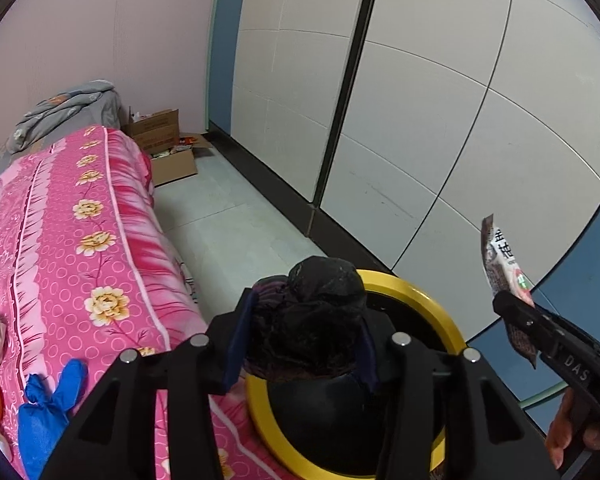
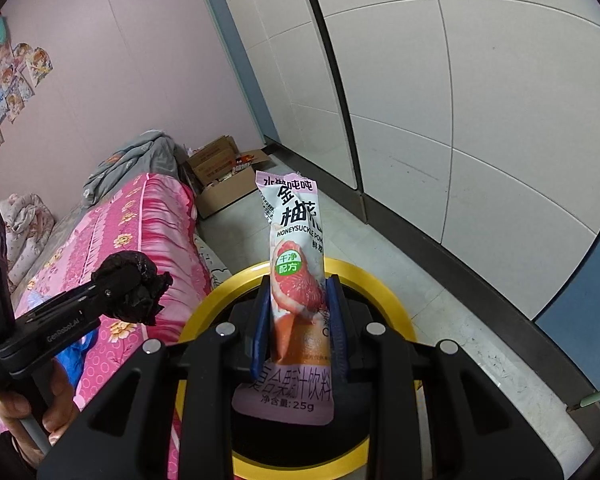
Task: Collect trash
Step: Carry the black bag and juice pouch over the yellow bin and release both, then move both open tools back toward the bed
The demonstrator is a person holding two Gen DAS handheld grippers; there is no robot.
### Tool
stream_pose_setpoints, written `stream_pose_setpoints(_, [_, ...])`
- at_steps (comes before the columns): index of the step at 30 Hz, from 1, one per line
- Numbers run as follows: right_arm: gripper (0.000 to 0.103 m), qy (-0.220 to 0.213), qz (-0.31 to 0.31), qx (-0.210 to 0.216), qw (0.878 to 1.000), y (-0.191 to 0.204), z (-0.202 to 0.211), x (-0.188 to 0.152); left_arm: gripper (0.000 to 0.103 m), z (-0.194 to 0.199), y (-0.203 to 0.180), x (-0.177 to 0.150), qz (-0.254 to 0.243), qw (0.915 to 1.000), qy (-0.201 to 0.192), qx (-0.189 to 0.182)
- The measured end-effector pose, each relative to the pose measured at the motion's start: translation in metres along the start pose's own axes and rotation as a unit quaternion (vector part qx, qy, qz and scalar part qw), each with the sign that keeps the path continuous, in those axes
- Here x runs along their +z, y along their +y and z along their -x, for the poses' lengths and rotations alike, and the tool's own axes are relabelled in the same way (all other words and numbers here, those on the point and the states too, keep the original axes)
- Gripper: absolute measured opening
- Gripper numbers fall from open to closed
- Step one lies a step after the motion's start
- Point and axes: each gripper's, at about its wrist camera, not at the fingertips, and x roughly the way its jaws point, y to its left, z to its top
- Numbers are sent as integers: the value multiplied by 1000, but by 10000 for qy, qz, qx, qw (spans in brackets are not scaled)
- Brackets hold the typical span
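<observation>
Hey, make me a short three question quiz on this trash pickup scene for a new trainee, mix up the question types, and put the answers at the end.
1. True or false: the left gripper is shut on a crumpled black plastic wad.
2. Multiple choice: the right gripper holds the pink pomelo drink sachet. What sits directly below it? A) the pink floral bedspread B) the yellow-rimmed round bin with a black liner C) the open cardboard boxes
3. Fill in: the blue glove lies on the ____.

Key: 1 true; 2 B; 3 pink floral bedspread.
</observation>
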Motion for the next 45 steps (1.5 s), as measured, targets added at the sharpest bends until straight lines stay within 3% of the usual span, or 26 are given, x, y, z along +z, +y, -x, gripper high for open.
stream_pose_setpoints(3, [52,-40,-51,-89,9999,0,4,-4,60,2,1,-1,111,9999,7,-126])
stream_pose_setpoints(8, [56,-194,-60,-227,9995,-3,18,-8,73,10,8,-2,309,9994,-28,-157])
stream_pose_setpoints(13, [61,-378,46,-265,9989,6,37,-10,87,39,21,3,426,9985,-340,95])
stream_pose_setpoints(20, [68,-575,360,34,9977,43,67,-14,92,94,55,1,628,9941,-732,504])
stream_pose_setpoints(29, [75,-748,954,727,9900,120,105,-27,94,179,116,-15,878,9803,-1231,1274])
stream_pose_setpoints(36, [80,-738,1394,1398,9775,184,128,-44,95,243,163,-37,1058,9648,-1512,1873])
stream_pose_setpoints(45, [84,-418,2007,2115,9556,258,146,-83,95,297,235,-78,1416,9429,-1495,2617])
